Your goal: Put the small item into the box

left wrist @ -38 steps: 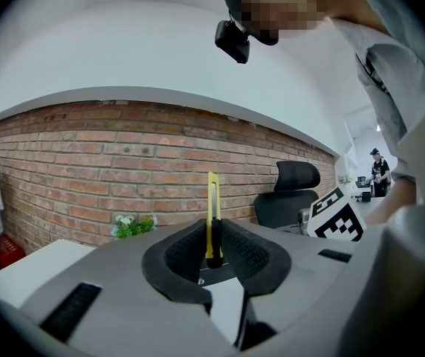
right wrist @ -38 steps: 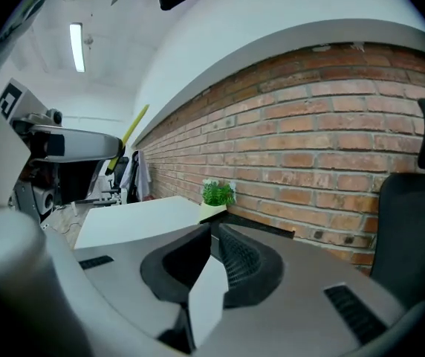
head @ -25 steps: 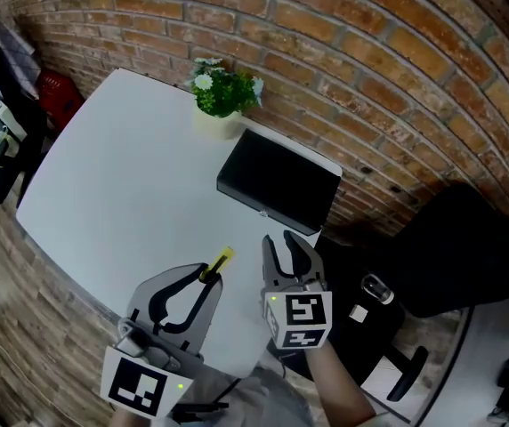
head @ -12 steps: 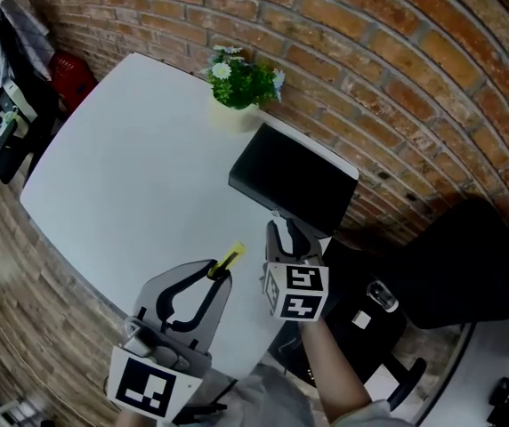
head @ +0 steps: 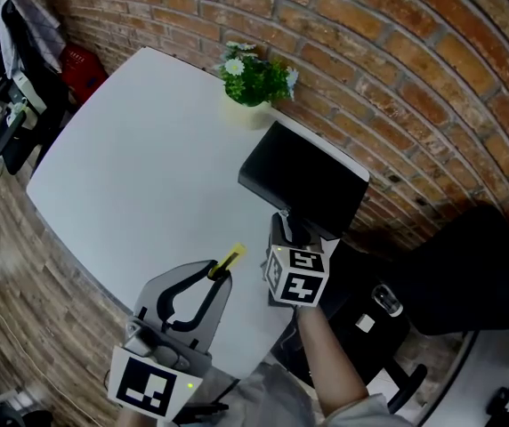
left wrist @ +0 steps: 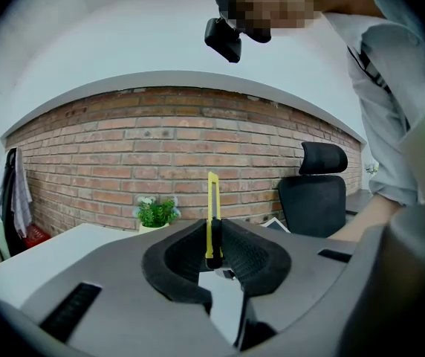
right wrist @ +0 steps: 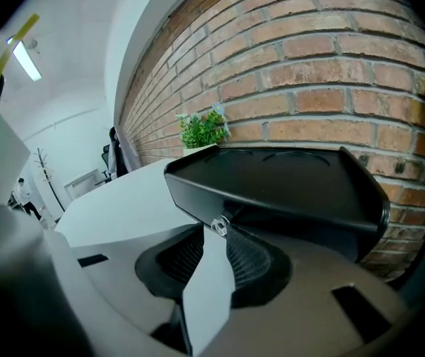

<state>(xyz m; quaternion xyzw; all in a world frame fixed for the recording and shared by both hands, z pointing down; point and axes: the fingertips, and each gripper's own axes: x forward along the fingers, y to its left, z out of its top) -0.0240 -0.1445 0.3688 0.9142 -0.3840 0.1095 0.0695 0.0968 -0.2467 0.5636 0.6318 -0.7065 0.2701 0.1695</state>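
Note:
The small item is a yellow utility knife (head: 229, 260), pinched upright between the jaws of my left gripper (head: 215, 271) above the white table's (head: 139, 158) near edge. In the left gripper view the knife (left wrist: 212, 207) sticks up from the left gripper (left wrist: 214, 257). The black box (head: 304, 177) lies shut at the table's right edge by the brick wall. My right gripper (head: 287, 229) is at the box's front face. In the right gripper view, the right gripper (right wrist: 218, 233) has its jaws closed on a small clear knob (right wrist: 218, 226) under the box (right wrist: 287, 184) lid.
A potted plant (head: 254, 80) stands by the wall behind the box. A black office chair (head: 468, 265) sits off the table's right side. Clothes and a red object (head: 81, 65) are on the floor far left. A person's arm (head: 330, 372) holds the right gripper.
My right gripper moved forward to the box's front and its jaws went from open to closed on the knob. The left gripper has kept the knife in about the same place.

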